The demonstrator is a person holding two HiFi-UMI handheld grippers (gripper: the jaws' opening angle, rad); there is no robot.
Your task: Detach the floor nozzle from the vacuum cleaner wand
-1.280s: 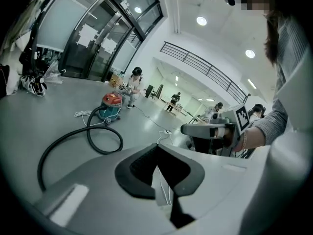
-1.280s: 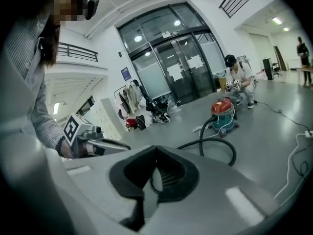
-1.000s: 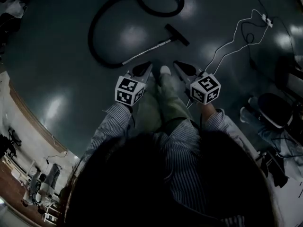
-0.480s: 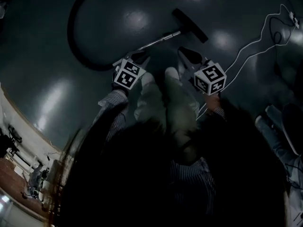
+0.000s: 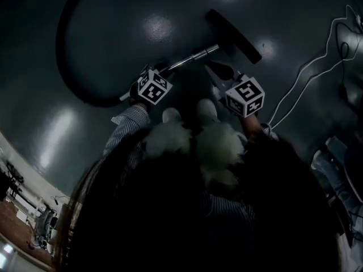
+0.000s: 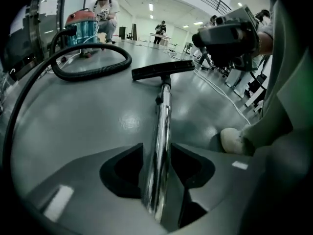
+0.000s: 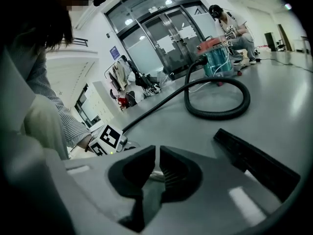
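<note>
- So, head view: compared with half a second back, both grippers have dropped to floor level. The left gripper is now on the wand. The right gripper sits just beside the wand, near the nozzle.
- Count: two grippers, one wand, one nozzle, one hose, two shoes.
- The nozzle is a flat black bar lying on the floor, joined to the chrome wand's far end.
- Left gripper view: the jaws are clamped on the wand, which runs straight out between them to the nozzle. One canister stands far back, and the hose loops toward it.
- Right gripper view: the jaws are nearly together with only a thin slit, gripping nothing visible. A sliver of chrome shows behind them. The nozzle lies just to the right.
</note>
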